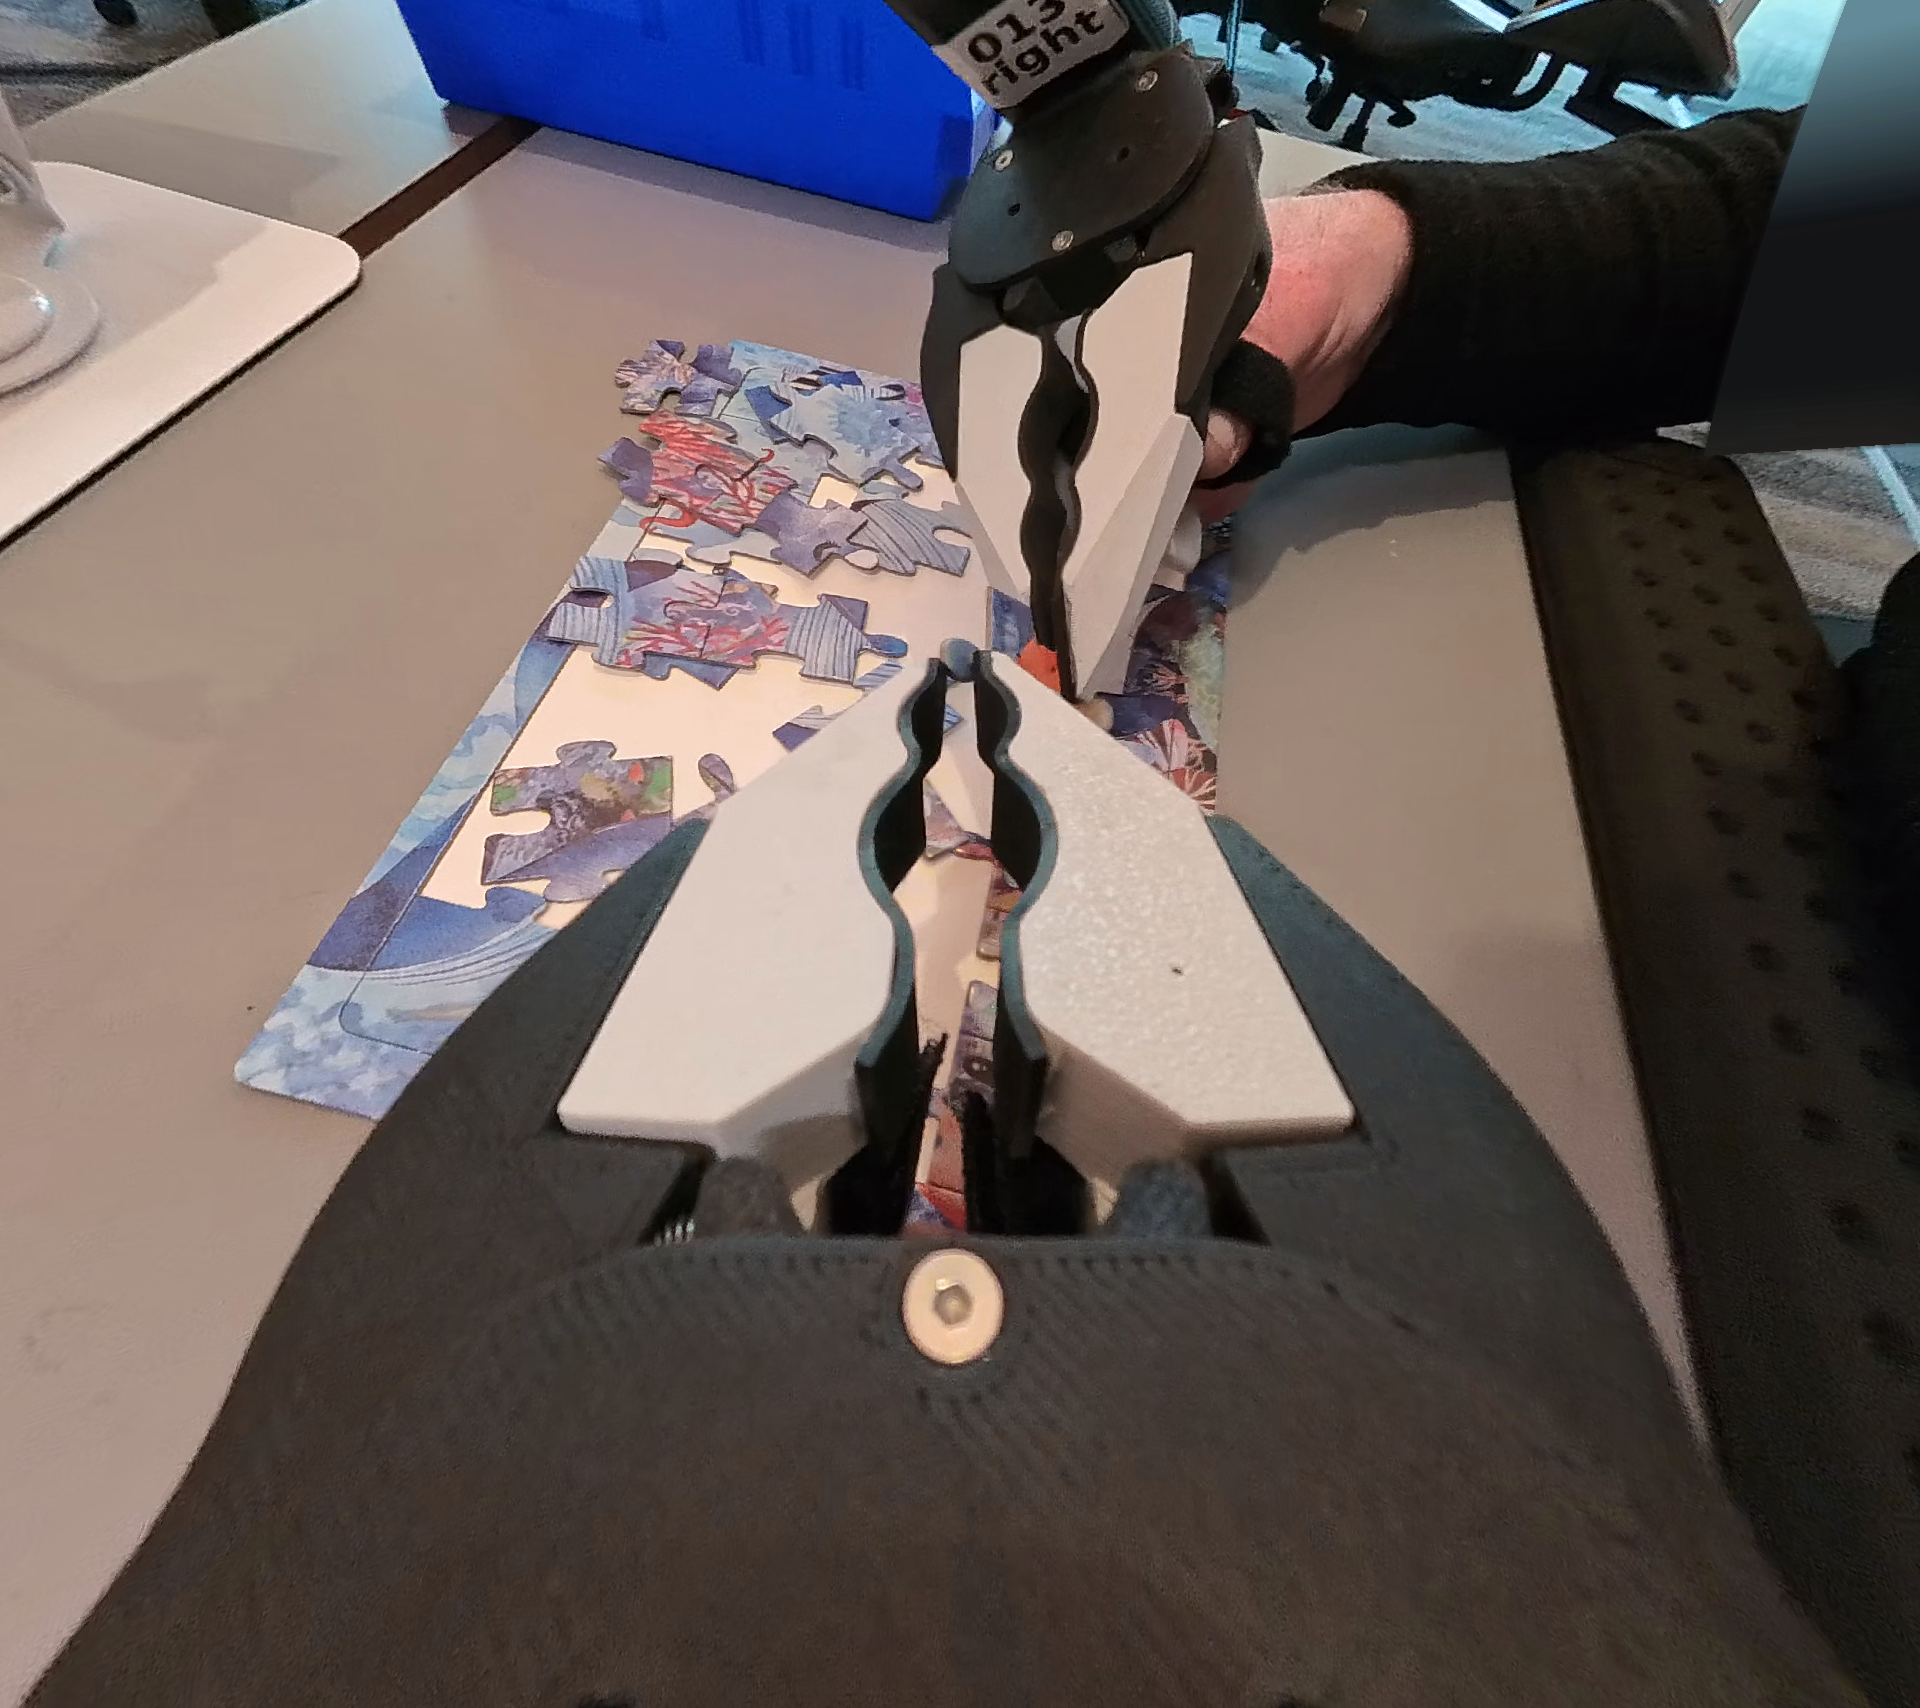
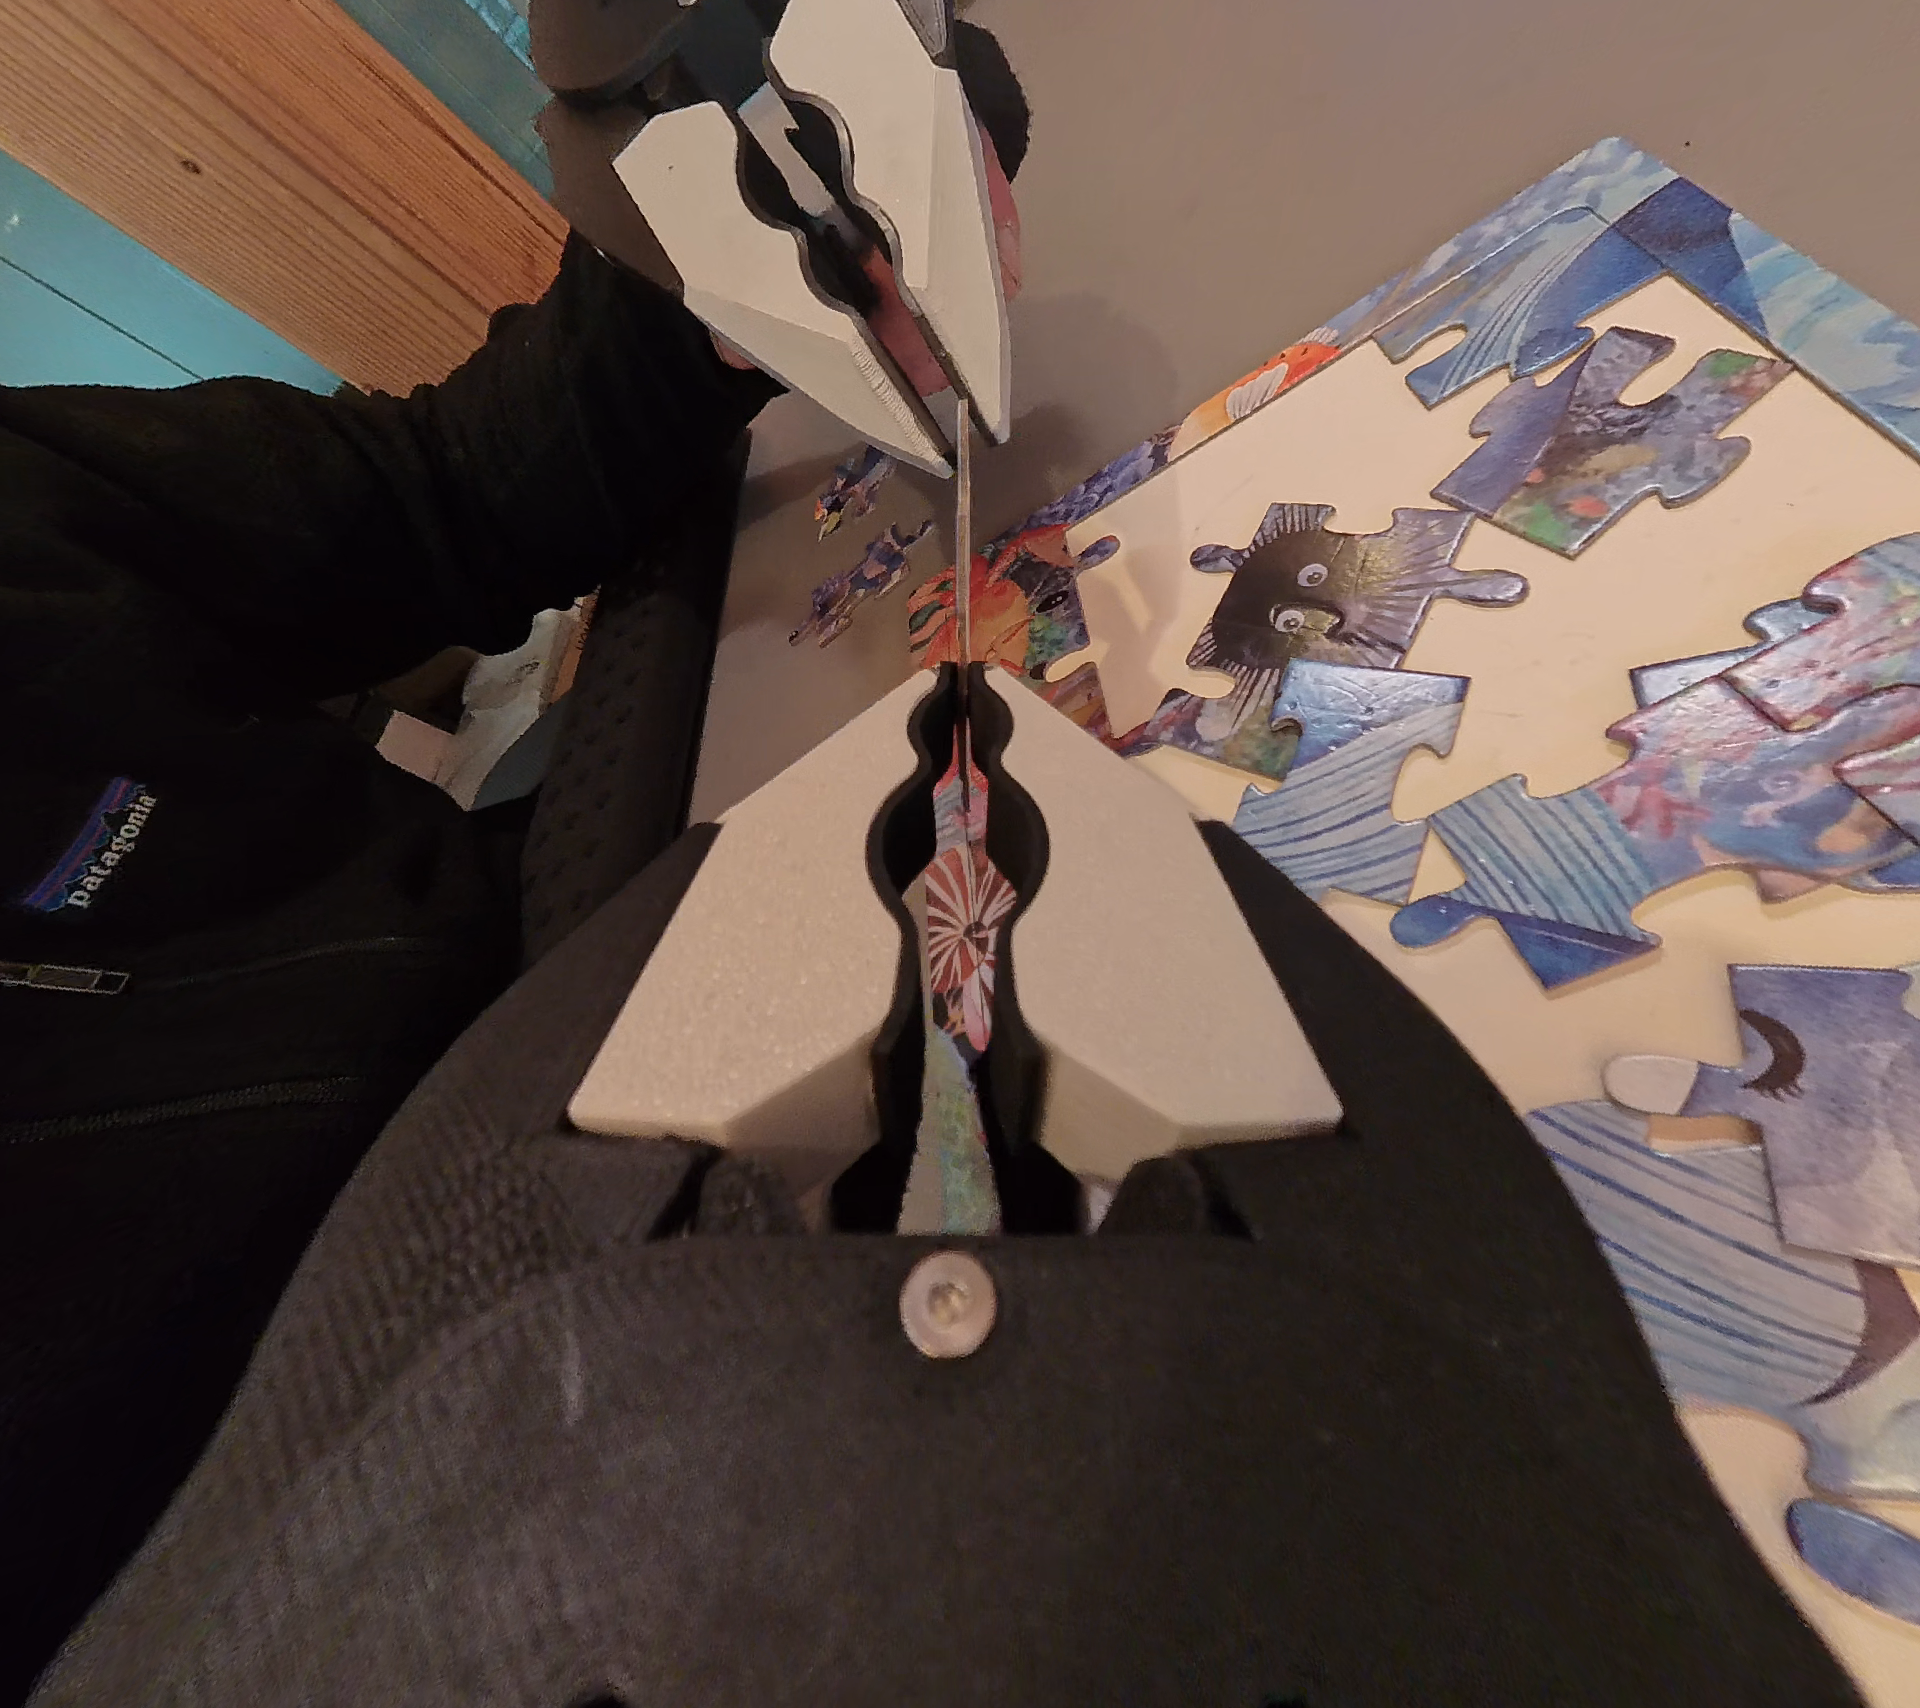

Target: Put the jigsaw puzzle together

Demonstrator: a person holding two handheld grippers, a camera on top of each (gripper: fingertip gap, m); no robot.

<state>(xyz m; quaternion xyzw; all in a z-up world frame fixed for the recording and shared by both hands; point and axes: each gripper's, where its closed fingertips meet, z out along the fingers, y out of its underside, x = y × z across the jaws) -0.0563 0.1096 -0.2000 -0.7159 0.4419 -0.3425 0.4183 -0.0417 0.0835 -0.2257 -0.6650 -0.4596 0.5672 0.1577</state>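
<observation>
Near the tabletop's right edge, over the puzzle tray, the left claw and the right claw both pinched one puzzle piece, held on edge. It looked thin, light, stiff cardboard; gripping its flat faces seemed safest.

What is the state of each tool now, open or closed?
Left tool: closed on the far end of the puzzle piece.
Right tool: closed on the same piece.

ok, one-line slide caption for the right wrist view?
Both grippers, right and left, pinch one puzzle piece edge-on beside the puzzle tray.
</observation>
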